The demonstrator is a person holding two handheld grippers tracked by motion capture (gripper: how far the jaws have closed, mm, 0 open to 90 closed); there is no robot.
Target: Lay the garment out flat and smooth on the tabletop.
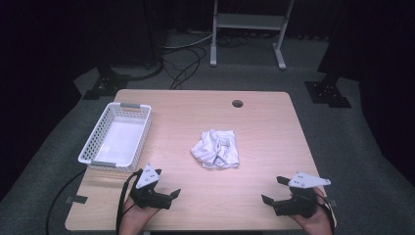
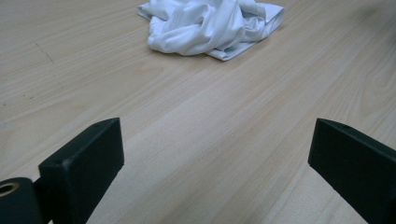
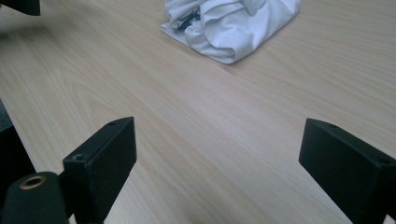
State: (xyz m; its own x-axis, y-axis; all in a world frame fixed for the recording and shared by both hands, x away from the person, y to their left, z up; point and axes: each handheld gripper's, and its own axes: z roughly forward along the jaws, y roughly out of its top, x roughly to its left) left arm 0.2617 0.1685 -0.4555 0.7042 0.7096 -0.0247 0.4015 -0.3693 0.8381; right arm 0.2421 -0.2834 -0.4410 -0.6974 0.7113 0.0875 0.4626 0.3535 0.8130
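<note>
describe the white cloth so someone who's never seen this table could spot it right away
Start from the light wooden table. Near its middle, to the right of the white plastic basket at the left edge, lies the crumpled white cloth. It is the one soft, bunched-up thing on the bare wood, unlike the rigid perforated basket, and it lies apart from both grippers.

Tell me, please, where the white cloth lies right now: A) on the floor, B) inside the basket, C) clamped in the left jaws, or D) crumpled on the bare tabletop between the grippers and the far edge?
D: the cloth sits bunched mid-table, apart from the basket and both open grippers.
</note>
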